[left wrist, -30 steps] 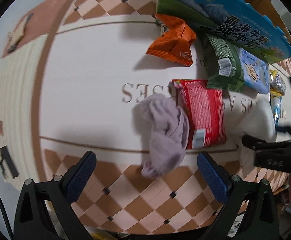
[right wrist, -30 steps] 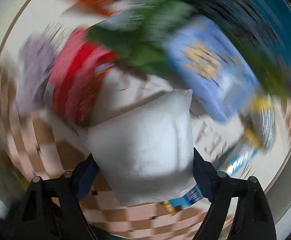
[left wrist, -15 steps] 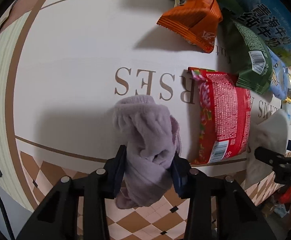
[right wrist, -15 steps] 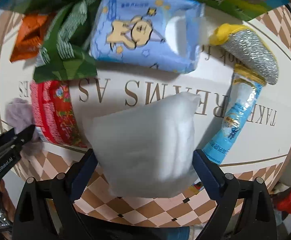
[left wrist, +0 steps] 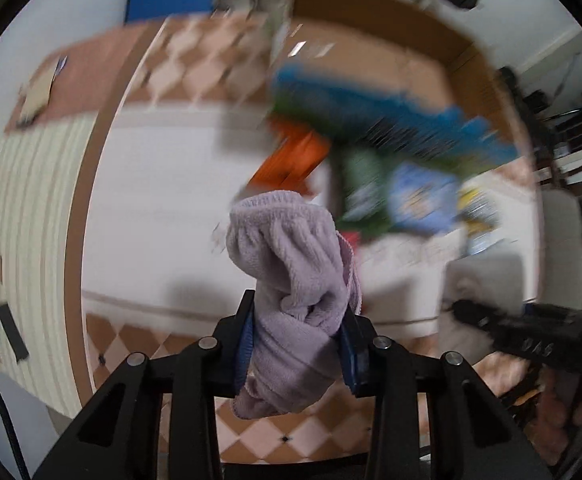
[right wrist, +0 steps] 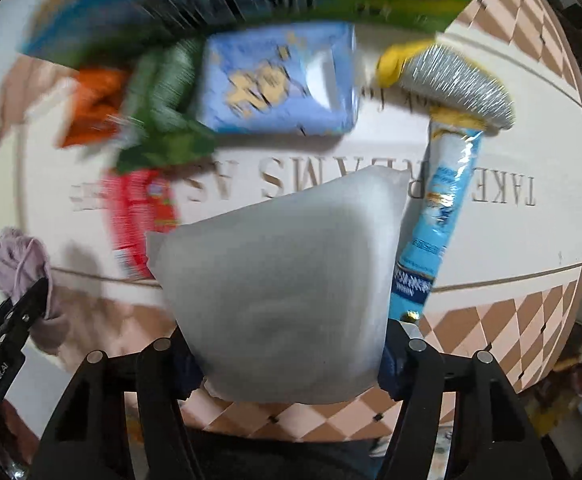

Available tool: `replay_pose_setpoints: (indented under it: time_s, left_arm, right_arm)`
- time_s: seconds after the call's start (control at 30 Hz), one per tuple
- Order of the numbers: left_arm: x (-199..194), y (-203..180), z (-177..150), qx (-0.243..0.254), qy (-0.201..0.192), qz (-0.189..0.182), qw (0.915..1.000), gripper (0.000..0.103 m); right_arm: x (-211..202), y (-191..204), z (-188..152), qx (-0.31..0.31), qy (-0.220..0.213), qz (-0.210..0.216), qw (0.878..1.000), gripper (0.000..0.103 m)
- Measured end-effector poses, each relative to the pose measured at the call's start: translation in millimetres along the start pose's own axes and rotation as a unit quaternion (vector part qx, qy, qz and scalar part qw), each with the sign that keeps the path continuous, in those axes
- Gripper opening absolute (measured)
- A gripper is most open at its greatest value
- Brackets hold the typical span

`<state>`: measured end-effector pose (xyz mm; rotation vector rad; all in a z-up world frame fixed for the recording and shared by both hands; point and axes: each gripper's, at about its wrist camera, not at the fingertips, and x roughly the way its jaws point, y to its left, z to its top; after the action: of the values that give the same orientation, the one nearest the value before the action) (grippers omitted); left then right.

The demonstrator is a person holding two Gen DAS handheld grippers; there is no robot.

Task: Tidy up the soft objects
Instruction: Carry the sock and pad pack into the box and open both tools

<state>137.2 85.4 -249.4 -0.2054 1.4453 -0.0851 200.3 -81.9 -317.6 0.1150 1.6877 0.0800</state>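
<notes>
Two hand-held tools work over a bench (right wrist: 491,208) covered by a cream cloth with printed lettering and a checkered border. The left tool (left wrist: 299,344) is clamped tight on a crumpled lilac towel (left wrist: 291,276), which half a second ago still rested on the cloth and now hangs clear of it, lifted — the blurred background suggests the hand is swinging upward toward the open cardboard box (left wrist: 371,52) at the back. The right tool (right wrist: 287,356) grips a white pillow-like pouch (right wrist: 283,280) between its fingers, as it did a moment ago, now also held above the cloth. Left behind on the cloth are an orange packet (right wrist: 95,108), a green packet (right wrist: 159,120), a red packet (right wrist: 139,220), a blue tissue pack (right wrist: 279,88), a steel scourer (right wrist: 455,88) and a blue tube (right wrist: 435,224). Both soft items look picked up and ready to be placed.
</notes>
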Motion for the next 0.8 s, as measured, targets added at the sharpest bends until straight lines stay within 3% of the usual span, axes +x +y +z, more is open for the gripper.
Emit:
replay_pose_setpoints:
  time_s: [0.17,0.2,0.3,0.37,0.43,0.53,0.63,0.8]
  left_arm:
    - [-32,-37,105,0.007,-0.003,-0.055,0.9984,0.033]
    - [-32,-49,140,0.007,0.001,-0.062,0.9981,0.033]
    - [-9,-67,214,0.004,0.011,-0.067,0.9977,0.033]
    - [21,-70,262,-0.008,0.035,-0.082,0.9960,0.033]
    - [54,-69,300,-0.024,0.063,-0.098,0.9929,0.033]
    - [97,-76,347,-0.034,0.103,-0.104,0.9887,0.033]
    - [127,-82,370,-0.039,0.132,-0.105,0.9850,0.033]
    - [162,-93,390,-0.030,0.162,-0.095,0.9816,0.034]
  right_arm:
    - [-95,-7,26,-0.019,-0.059,0.041,0.997,0.069]
    - [-118,-12,33,-0.021,-0.069,0.046,0.996,0.069]
    - [-168,-12,89,-0.027,-0.098,0.060,0.993,0.069]
    - [-184,-11,130,-0.027,-0.117,0.046,0.992,0.069]
    - [-187,-17,176,-0.020,-0.119,0.040,0.992,0.069]
    - [-156,-17,242,-0.011,-0.099,0.044,0.994,0.069]
    - [-123,-15,288,-0.016,-0.075,0.039,0.996,0.069]
    - [-73,-13,335,-0.011,-0.032,0.028,0.999,0.069]
